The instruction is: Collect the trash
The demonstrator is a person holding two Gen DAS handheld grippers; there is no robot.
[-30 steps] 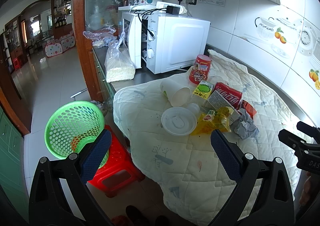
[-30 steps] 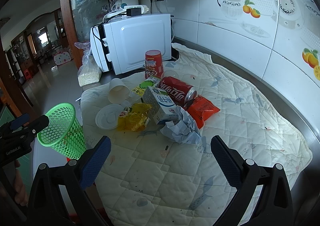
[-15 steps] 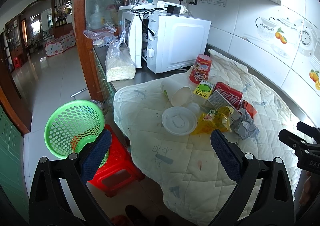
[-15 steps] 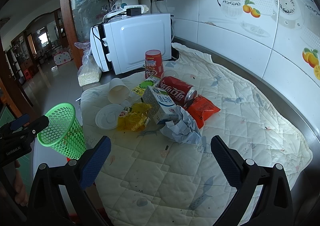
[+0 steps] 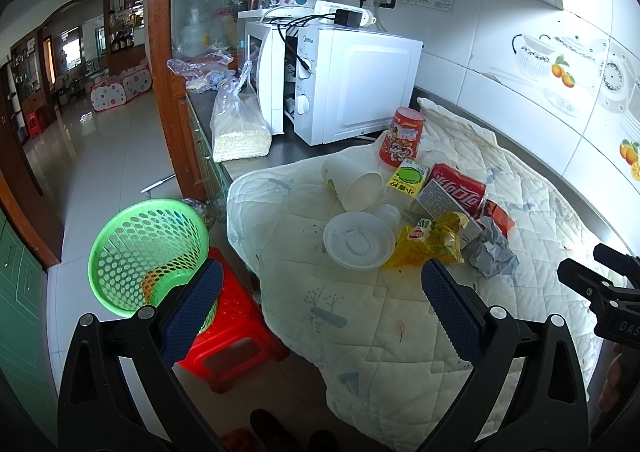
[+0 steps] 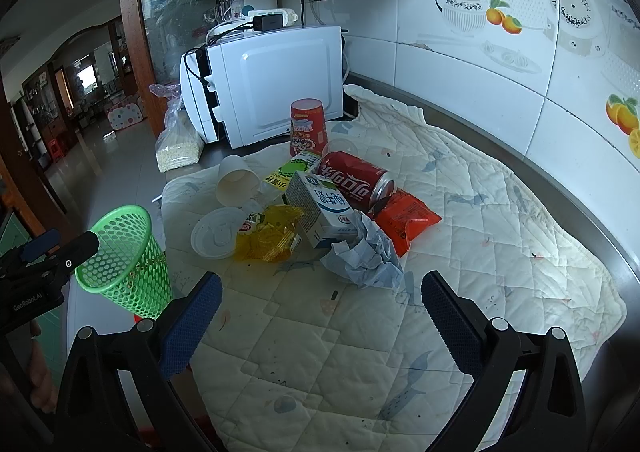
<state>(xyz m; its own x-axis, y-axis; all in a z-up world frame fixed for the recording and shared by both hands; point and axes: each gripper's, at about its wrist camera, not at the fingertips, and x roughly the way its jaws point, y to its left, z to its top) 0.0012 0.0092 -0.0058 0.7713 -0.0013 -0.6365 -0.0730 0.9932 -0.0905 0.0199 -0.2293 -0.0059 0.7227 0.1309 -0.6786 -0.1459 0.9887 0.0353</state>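
Both hand-held grippers, left (image 5: 320, 300) and right (image 6: 322, 302), gape; green basket (image 5: 148, 252) holds something orange

**Two wrist views over one trash pile**

The left wrist camera looks down from the counter's end, green basket (image 5: 148, 252) at 9 o'clock. The right wrist camera sits nearer the quilted cloth (image 6: 460, 252). Both share the microwave (image 5: 352, 84) at 12 o'clock.

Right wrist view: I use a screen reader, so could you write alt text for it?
The open right gripper hovers over a quilted cloth, facing a trash pile: crumpled paper, milk carton, cola can, wrappers and cups. A green basket stands left.
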